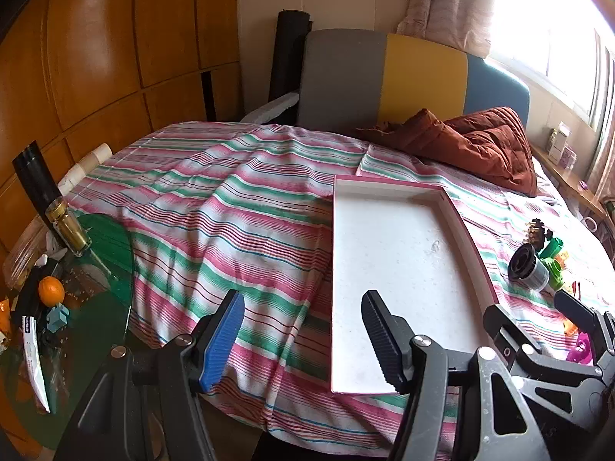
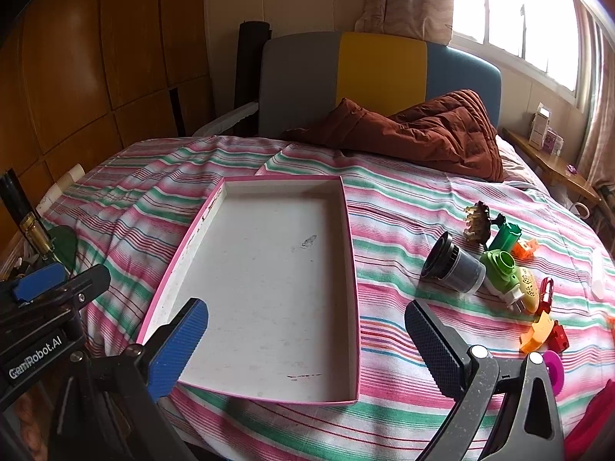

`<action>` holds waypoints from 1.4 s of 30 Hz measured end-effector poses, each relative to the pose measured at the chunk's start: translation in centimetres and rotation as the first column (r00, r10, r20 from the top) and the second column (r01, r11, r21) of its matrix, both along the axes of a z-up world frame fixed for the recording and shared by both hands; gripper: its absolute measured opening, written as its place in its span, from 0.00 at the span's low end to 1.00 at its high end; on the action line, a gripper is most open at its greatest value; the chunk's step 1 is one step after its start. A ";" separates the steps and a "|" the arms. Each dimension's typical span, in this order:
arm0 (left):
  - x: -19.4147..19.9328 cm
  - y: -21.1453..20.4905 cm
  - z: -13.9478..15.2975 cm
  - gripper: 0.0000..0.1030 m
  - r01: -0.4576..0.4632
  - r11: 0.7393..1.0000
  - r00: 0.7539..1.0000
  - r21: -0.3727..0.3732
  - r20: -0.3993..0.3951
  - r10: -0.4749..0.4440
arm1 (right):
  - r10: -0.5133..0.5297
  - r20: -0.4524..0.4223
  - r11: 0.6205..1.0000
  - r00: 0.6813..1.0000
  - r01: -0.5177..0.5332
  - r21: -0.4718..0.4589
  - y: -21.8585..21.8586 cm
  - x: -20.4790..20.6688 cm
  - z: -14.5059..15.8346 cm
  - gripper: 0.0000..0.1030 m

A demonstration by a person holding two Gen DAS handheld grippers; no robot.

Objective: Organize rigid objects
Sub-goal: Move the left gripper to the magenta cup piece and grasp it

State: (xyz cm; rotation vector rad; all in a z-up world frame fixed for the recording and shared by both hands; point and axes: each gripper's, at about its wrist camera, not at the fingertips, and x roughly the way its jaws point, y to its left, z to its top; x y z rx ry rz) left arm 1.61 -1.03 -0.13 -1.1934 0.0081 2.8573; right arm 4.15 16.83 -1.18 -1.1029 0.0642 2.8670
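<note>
Toys, a small heap of rigid bits, lie on the striped bed just right of the empty pink-rimmed tray; nothing is sorted yet; both claws, left and right, hang released and empty; next the right claw must reach right for the black cylinder.

The left gripper is pointing forward and tilting downward, its two ribbed fingers standing apart with nothing between them; the left one is showing a blue pad and the right one a black pad. The right gripper is tilting downward at much the same slant, its jaws spreading very wide and holding nothing. In the right wrist view the left gripper is sitting at the lower left edge, just beside the right gripper, and both are hanging free of any contact.
</note>
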 end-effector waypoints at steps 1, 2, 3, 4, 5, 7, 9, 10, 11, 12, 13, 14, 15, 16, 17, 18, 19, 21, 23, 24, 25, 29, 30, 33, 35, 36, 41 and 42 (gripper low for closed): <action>0.0 0.1 0.0 0.62 0.004 1.000 1.000 -0.001 0.002 -0.004 | -0.003 0.001 1.000 1.000 0.003 -0.002 0.1 0.0 0.0 1.00; 0.0 0.2 -0.1 0.62 0.009 1.000 1.000 -0.002 0.004 -0.009 | -0.005 0.003 1.000 1.000 0.005 -0.007 0.3 0.0 -0.1 1.00; 0.0 0.3 -0.1 0.62 0.014 1.000 1.000 -0.003 0.006 -0.014 | -0.006 0.004 1.000 1.000 0.007 -0.011 0.5 0.0 -0.1 1.00; 0.0 0.4 -0.1 0.63 0.019 1.000 1.000 -0.003 0.008 -0.019 | -0.009 0.006 1.000 1.000 0.009 -0.012 0.7 0.0 -0.1 1.00; 0.0 0.5 -0.1 0.63 0.025 1.000 1.000 -0.002 0.008 -0.025 | -0.013 0.005 1.000 1.000 0.014 -0.015 1.0 0.0 0.0 1.00; 0.0 0.7 -0.2 0.62 0.049 0.999 0.999 0.010 0.011 -0.049 | -0.031 0.001 0.999 1.000 0.031 -0.027 1.8 0.1 0.1 1.00; 0.0 1.0 -0.2 0.62 0.085 0.996 0.996 0.039 0.013 -0.085 | -0.051 -0.004 0.998 0.999 0.050 -0.041 2.9 0.2 0.3 1.00; 0.0 1.2 -0.2 0.63 0.109 0.992 0.994 0.057 0.014 -0.110 | -0.064 -0.006 0.997 0.998 0.063 -0.045 3.6 0.3 0.3 1.00; 0.0 1.4 -0.2 0.62 0.134 0.988 0.991 0.073 0.017 -0.136 | -0.077 -0.010 0.996 0.997 0.077 -0.051 4.3 0.5 0.5 1.00; -0.1 1.9 -0.2 0.62 0.163 0.983 0.986 0.085 0.020 -0.165 | -0.092 -0.017 0.994 0.996 0.091 -0.059 5.2 0.8 0.7 1.00; 0.0 2.4 -0.2 0.63 0.179 0.980 0.983 0.083 0.021 -0.182 | -0.104 -0.020 0.992 0.994 0.102 -0.069 6.0 1.0 0.8 1.00; 0.0 3.0 -0.2 0.62 0.196 0.977 0.980 0.078 0.018 -0.198 | -0.121 -0.022 0.990 0.992 0.119 -0.080 7.2 1.4 1.0 1.00; 0.0 3.7 -0.2 0.62 0.218 0.974 0.975 0.069 0.017 -0.220 | -0.140 -0.023 0.986 0.990 0.138 -0.090 8.4 1.7 1.2 1.00; -0.1 4.5 -0.1 0.62 0.248 0.967 0.968 0.066 0.018 -0.249 | -0.165 -0.023 0.981 0.986 0.162 -0.107 10.0 2.2 1.4 1.00; -0.2 5.4 -0.1 0.62 0.289 0.954 0.956 0.073 0.025 -0.292 | -0.189 -0.020 0.975 0.982 0.186 -0.122 11.4 2.6 1.6 1.00; -0.3 6.2 -0.1 0.63 0.330 0.939 0.942 0.093 0.036 -0.335 | -0.219 -0.017 0.967 0.976 0.215 -0.136 13.0 3.2 1.9 1.00; -0.5 7.0 0.0 0.63 0.360 0.924 0.929 0.128 0.044 -0.368 | -0.256 -0.016 0.956 0.967 0.251 -0.150 14.8 3.8 2.2 1.00; -0.7 8.9 0.1 0.62 0.409 0.896 0.903 0.172 0.064 -0.424 | -0.337 -0.019 0.927 0.941 0.328 -0.181 18.4 5.2 2.9 1.00; -0.6 11.4 0.2 0.63 0.474 0.861 0.867 0.183 0.070 -0.493 | -0.408 -0.018 0.894 0.913 0.396 -0.208 21.8 6.7 3.5 1.00; -0.5 13.0 0.2 0.63 0.515 0.836 0.841 0.190 0.074 -0.535 | -0.442 -0.016 0.876 0.897 0.428 -0.221 23.4 7.5 3.6 1.00; -0.4 14.3 0.2 0.63 0.546 0.815 0.819 0.197 0.081 -0.568 | -0.465 -0.013 0.861 0.885 0.449 -0.238 24.9 8.1 3.6 1.00; 0.9 20.1 -0.4 0.63 0.678 0.697 0.692 0.234 0.114 -0.712 | -0.517 0.037 0.801 0.855 0.499 -0.330 29.2 10.1 2.3 1.00; 1.4 21.7 -0.6 0.63 0.710 0.660 0.653 0.245 0.123 -0.747 | -0.537 0.047 0.784 0.842 0.519 -0.342 30.0 10.6 1.8 1.00; 2.8 26.1 -1.7 0.62 0.764 0.590 0.566 0.261 0.168 -0.807 | -0.568 0.054 0.757 0.821 0.548 -0.357 31.4 12.0 0.6 1.00; 3.6 28.4 -2.4 0.62 0.790 0.558 0.530 0.253 0.176 -0.830 | -0.582 0.063 0.742 0.811 0.561 -0.368 32.3 12.7 -0.2 1.00; 4.3 29.9 -2.9 0.62 0.822 0.525 0.495 0.222 0.180 -0.850 | -0.591 0.069 0.732 0.804 0.569 -0.375 32.7 13.0 -0.4 1.00; 5.5 33.3 -4.9 0.58 0.883 0.430 0.390 0.188 0.216 -0.895 | -0.600 0.042 0.726 0.799 0.566 -0.391 33.4 13.5 0.1 1.00; 5.6 33.9 -5.2 0.55 0.893 0.415 0.375 0.175 0.223 -0.900 | -0.597 0.042 0.729 0.801 0.563 -0.390 33.4 13.5 0.2 1.00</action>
